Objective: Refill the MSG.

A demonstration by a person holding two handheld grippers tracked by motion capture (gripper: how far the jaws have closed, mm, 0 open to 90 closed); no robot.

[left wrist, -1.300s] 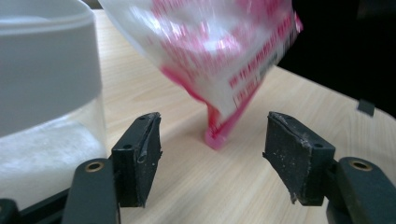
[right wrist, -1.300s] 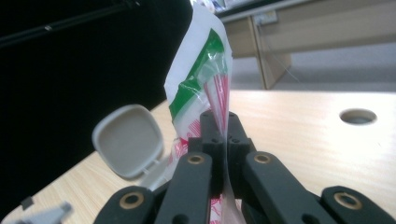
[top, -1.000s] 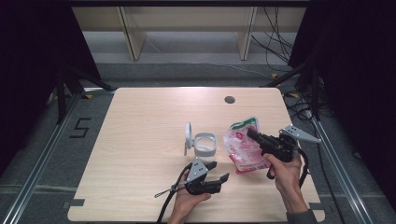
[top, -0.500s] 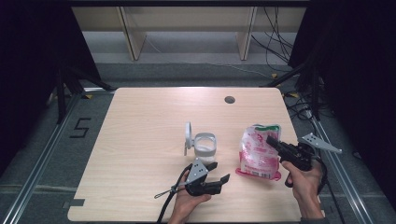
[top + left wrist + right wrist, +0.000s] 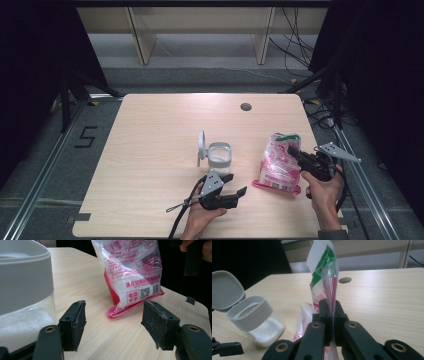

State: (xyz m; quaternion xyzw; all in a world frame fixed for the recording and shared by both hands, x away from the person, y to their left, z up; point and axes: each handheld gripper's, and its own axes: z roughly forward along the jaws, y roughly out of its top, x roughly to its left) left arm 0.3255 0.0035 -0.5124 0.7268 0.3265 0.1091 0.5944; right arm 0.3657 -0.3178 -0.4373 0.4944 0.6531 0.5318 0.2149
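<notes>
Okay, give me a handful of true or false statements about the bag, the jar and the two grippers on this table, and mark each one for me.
1. The right gripper is shut on the bag. True.
2. The jar has its lid closed. False: the grey lid is flipped open and stands up beside the jar's mouth.
3. The left gripper has its jaws open with nothing between them. True.
4. The bag lies flat on the table. False: it is held upright, bottom edge on the table.
5. The jar is empty. False: white granules fill its lower part.
</notes>
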